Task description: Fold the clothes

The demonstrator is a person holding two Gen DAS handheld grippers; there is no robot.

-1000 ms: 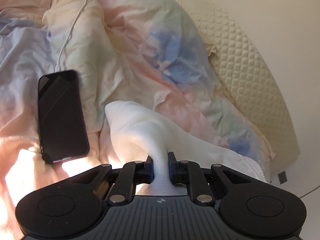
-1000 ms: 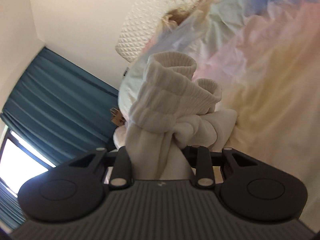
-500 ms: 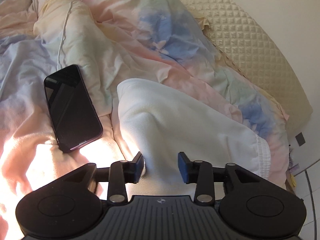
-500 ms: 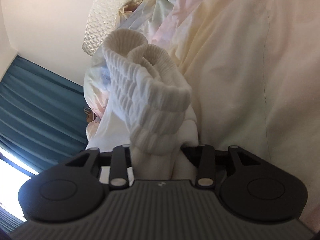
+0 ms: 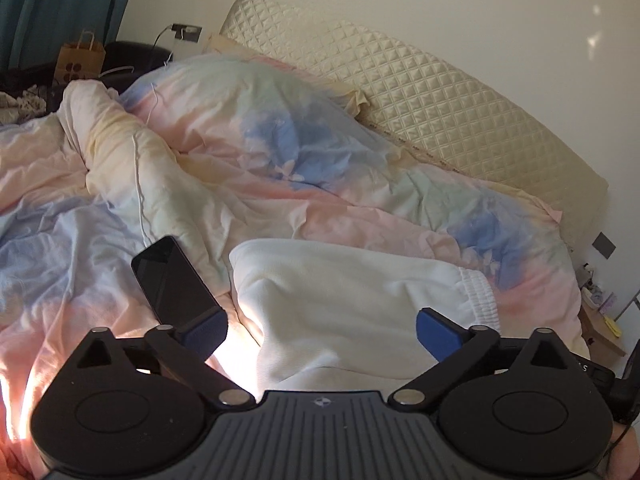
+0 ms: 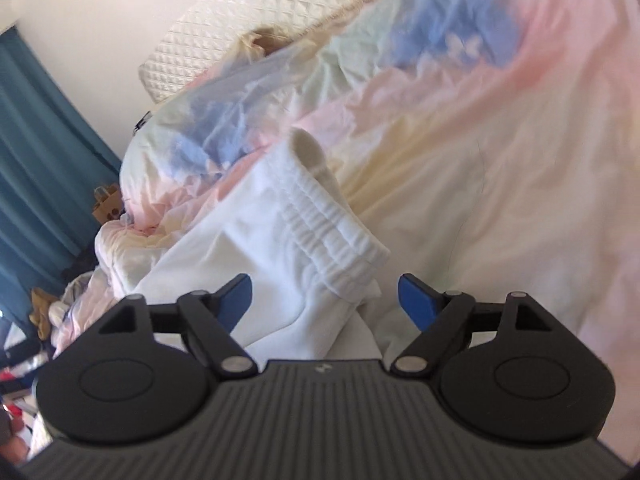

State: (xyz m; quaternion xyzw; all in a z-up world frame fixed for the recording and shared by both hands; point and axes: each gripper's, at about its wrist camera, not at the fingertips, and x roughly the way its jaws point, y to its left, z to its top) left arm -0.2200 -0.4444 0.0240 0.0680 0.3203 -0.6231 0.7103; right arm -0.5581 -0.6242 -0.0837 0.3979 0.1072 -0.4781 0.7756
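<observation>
The white garment point(image 5: 352, 300) lies folded on the pastel duvet point(image 5: 248, 168), its elastic waistband point(image 5: 480, 300) at the right end in the left wrist view. The left gripper point(image 5: 322, 330) hangs over its near edge with the jaws spread wide; the 2 blue pads point(image 5: 204, 330) touch no cloth, as far as I can see. The near part of the garment goes under the gripper body and is hidden there. A dark phone point(image 5: 172, 280) lies just beside the garment on its left, and the left pad covers its lower corner. Behind the duvet stands a quilted headboard point(image 5: 440, 104). A thin white cable point(image 5: 140, 184) runs over the duvet; its lower end is not visible. In the right wrist view the right gripper point(image 6: 325, 300) is also spread wide, holding nothing, with the waistband point(image 6: 332, 232) between and in front of the pads. This view is blurred, so the duvet point(image 6: 500, 160) pattern is hard to read. A teal curtain point(image 6: 36, 168) is cut off at the left edge.
</observation>
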